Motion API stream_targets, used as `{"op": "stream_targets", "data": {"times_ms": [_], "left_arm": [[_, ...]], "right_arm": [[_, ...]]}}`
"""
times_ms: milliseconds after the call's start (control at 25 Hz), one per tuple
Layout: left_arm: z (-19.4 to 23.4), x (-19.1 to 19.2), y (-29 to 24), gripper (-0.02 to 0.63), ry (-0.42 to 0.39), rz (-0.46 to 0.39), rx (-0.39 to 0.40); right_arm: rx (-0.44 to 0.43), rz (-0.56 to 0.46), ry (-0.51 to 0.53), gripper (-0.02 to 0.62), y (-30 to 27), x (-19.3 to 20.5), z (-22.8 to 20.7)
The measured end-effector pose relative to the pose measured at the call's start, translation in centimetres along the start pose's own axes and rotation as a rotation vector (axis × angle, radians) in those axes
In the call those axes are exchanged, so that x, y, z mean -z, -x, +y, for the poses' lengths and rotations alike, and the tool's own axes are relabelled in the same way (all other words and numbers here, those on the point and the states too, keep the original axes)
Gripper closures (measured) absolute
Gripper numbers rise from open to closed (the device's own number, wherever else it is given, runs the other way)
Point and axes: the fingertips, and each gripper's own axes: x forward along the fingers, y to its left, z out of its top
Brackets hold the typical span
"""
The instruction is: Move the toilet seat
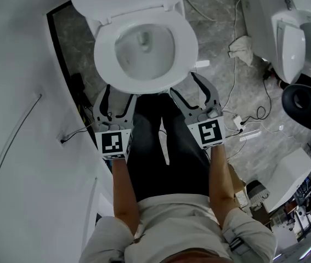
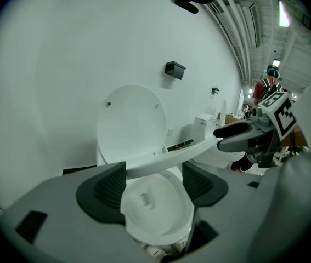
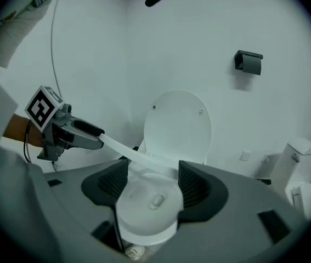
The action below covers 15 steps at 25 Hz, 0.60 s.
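Fingers: spread, unclamped on left gripper [image 1: 121,93] and right gripper [image 1: 182,83], tips under near rim of part-raised toilet seat [image 1: 103,53]. Judged stiff, light, slick; best lifted at near edge.

The toilet seat [image 1: 103,53] was white over a grey marbled floor [image 1: 215,43]! The left hand-held gripper [image 1: 119,95] and right hand-held gripper [image 1: 183,83] were grey, with black-and-white square markers; trousers [image 1: 144,160] were black.

Workshop-like test space: several toilets [image 1: 288,23], loose floor cables [image 1: 233,81].
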Motion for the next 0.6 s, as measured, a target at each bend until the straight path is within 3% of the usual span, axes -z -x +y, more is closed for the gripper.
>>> {"op": "stream_targets", "data": {"times_ms": [600], "left_arm": [[0.9,-2.7,-0.4,0.269,0.028,-0.055,0.014]], "right_arm": [[0.016,-0.064,-0.092,0.3,-1.0,-2.5,-1.0]]}}
